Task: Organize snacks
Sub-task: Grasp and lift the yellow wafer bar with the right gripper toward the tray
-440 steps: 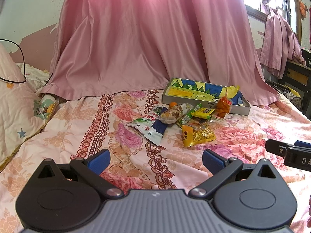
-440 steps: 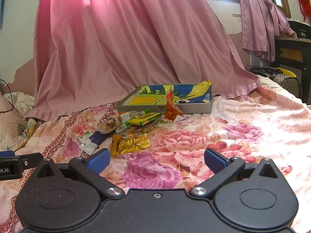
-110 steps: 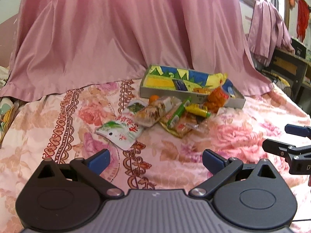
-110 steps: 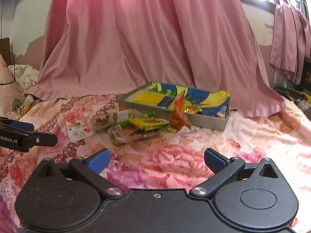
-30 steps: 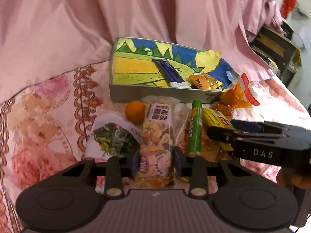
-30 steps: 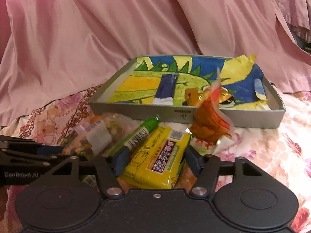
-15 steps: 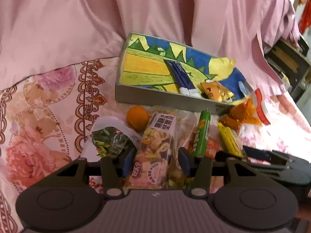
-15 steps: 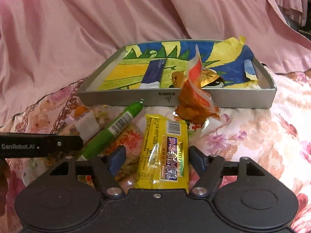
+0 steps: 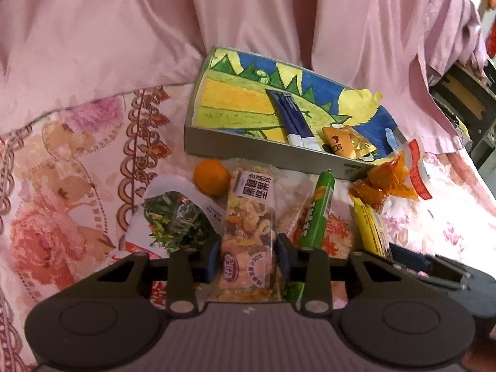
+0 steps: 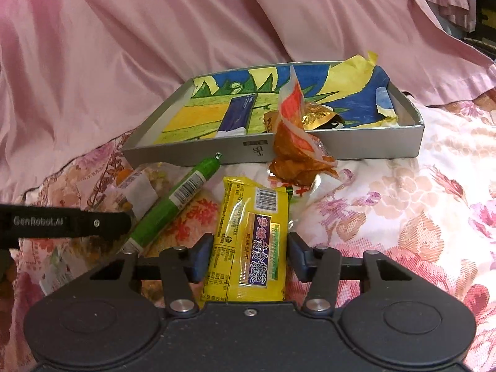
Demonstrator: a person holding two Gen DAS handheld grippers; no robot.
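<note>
Both grippers have dropped from above the bed onto the snack pile.
Left view: left gripper (image 9: 246,259) jaws closing around the nut mix pack (image 9: 249,226), orange (image 9: 212,177) and green tube (image 9: 317,214) flanking it. Right view: right gripper (image 10: 249,257) jaws closing beside the yellow packet (image 10: 252,238); the tray (image 10: 356,147) lies behind.

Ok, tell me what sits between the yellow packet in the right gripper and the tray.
The orange snack bag stands in the way, leaning against the tray's near wall just ahead of the yellow packet. The right gripper's jaws are closing around the packet. Left of the bag the wall is free apart from the green tube's tip.
</note>
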